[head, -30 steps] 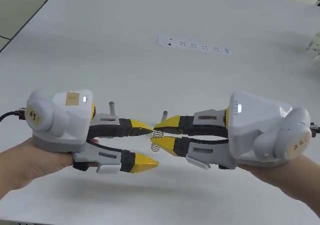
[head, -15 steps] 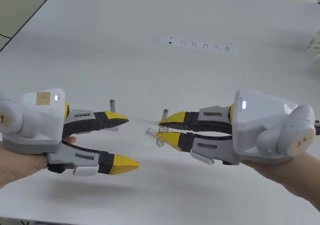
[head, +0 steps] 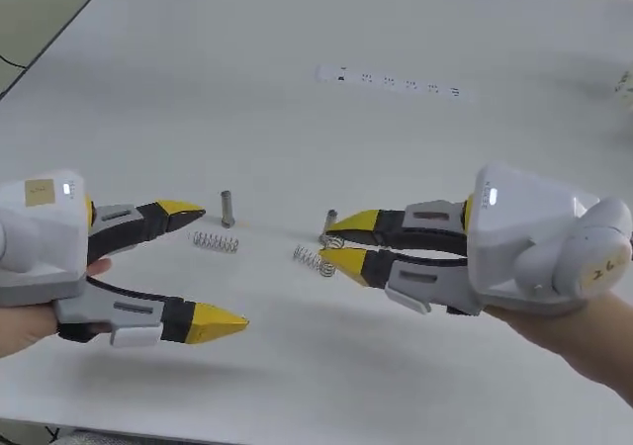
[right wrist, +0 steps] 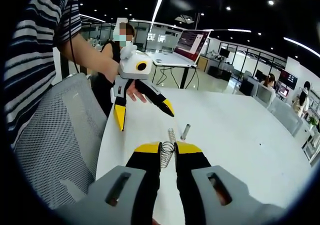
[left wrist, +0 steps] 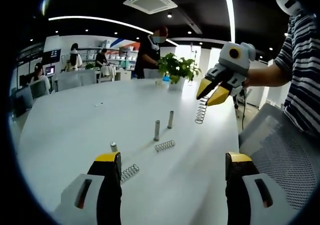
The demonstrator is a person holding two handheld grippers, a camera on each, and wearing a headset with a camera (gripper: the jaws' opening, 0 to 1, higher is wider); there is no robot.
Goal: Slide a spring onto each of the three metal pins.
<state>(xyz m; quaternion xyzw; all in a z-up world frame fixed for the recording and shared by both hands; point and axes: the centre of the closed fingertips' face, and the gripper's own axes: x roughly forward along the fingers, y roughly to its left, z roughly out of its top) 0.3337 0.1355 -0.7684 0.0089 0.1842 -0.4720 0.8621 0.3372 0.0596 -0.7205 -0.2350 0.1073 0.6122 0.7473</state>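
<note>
My right gripper (head: 339, 240) is shut on a small steel spring (right wrist: 167, 154), which hangs between its yellow tips just above the table. My left gripper (head: 203, 264) stands wide open to the left, holding nothing. One short metal pin (head: 226, 208) stands upright near the left gripper's upper tip, and another pin (head: 330, 218) rises just behind the right gripper's tips. In the left gripper view three pins stand upright (left wrist: 156, 130) (left wrist: 170, 119) (left wrist: 113, 146). Two loose springs lie flat on the table, one (head: 215, 241) near the left pin and one (head: 312, 259) in front of the right gripper.
A white power strip (head: 391, 81) lies far back on the white table (head: 297, 119). The table's front edge runs close under both grippers. A grey mesh chair (right wrist: 65, 135) stands beside the table, and a potted plant (left wrist: 180, 70) sits at its far end.
My left gripper has pulled back to the left, away from the right gripper, jaws still wide open. The right gripper has stayed shut on its spring. Two loose springs on the table have come into sight.
</note>
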